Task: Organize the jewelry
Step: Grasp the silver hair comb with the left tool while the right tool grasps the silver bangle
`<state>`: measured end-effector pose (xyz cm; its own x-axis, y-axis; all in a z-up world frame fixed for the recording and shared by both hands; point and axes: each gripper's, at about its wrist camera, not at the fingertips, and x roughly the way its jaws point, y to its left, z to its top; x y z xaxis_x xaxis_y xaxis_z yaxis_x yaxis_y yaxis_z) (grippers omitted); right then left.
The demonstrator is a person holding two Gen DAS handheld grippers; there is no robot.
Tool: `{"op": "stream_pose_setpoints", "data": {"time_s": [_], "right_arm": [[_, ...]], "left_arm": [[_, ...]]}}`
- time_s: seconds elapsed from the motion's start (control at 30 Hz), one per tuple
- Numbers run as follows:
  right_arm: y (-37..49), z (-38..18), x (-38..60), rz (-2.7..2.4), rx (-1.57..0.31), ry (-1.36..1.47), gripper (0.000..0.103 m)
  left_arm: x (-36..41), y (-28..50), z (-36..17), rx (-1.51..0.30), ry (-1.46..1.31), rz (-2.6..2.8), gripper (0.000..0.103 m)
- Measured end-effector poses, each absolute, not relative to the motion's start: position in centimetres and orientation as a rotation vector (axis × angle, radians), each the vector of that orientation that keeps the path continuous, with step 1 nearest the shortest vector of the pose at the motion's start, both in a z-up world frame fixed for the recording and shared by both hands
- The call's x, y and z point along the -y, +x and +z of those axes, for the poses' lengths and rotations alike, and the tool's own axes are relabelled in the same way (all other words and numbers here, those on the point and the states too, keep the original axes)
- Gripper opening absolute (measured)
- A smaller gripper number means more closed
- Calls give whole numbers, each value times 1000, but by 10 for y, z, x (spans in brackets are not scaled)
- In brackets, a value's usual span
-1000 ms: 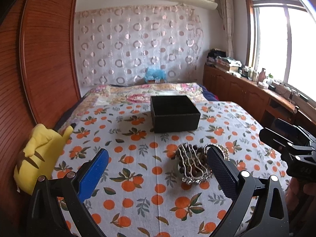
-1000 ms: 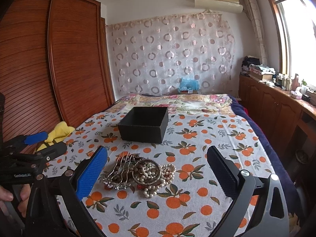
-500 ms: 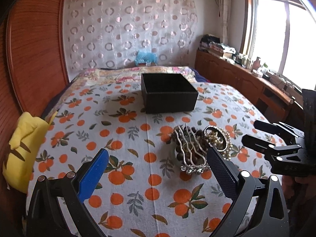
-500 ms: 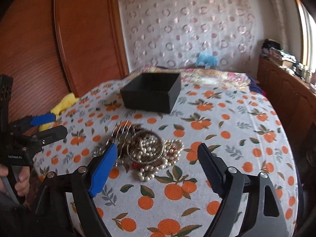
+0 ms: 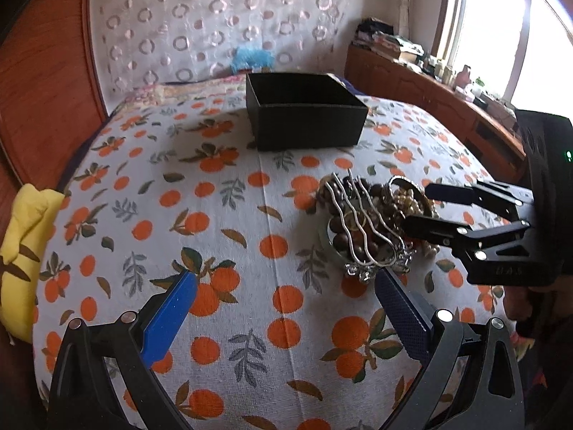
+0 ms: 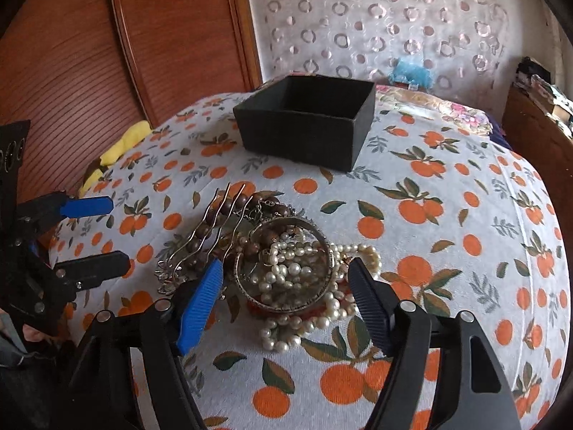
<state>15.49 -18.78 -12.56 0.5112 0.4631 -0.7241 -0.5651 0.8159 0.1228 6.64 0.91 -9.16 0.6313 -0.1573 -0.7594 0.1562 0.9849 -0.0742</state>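
The tangled heap of pearl strands, gold bangle and silver hair comb lies at frame centre on the bed, before the open black box. The right gripper, jaws just narrowing, straddles the bangle without contact; the left gripper hangs wide and empty. Close on one piece only, squarely.

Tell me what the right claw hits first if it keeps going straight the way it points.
Most likely the bangle filled with pearls, on top of the jewelry pile. The right claw stands open around it, its jaws having just been closing; depth is hard to judge, so contact is uncertain.
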Motion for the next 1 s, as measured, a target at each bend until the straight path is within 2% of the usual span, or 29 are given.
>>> {"op": "stream_pose_setpoints", "data": {"time_s": [0.13, 0.4, 0.67, 1.0], "right_arm": [[160, -126, 187, 632, -836, -149, 65], [154, -113, 199, 637, -797, -126, 64], [148, -96, 225, 613, -758, -89, 64], [143, -117, 238, 560, -827, -165, 64]], "left_arm": [[-12, 67, -91, -877, -19, -200, 96], [-12, 72, -88, -889, -14, -228, 96], [19, 77, -93, -901, 20, -313, 96], [43, 84, -103, -918, 42, -357, 96]]}}
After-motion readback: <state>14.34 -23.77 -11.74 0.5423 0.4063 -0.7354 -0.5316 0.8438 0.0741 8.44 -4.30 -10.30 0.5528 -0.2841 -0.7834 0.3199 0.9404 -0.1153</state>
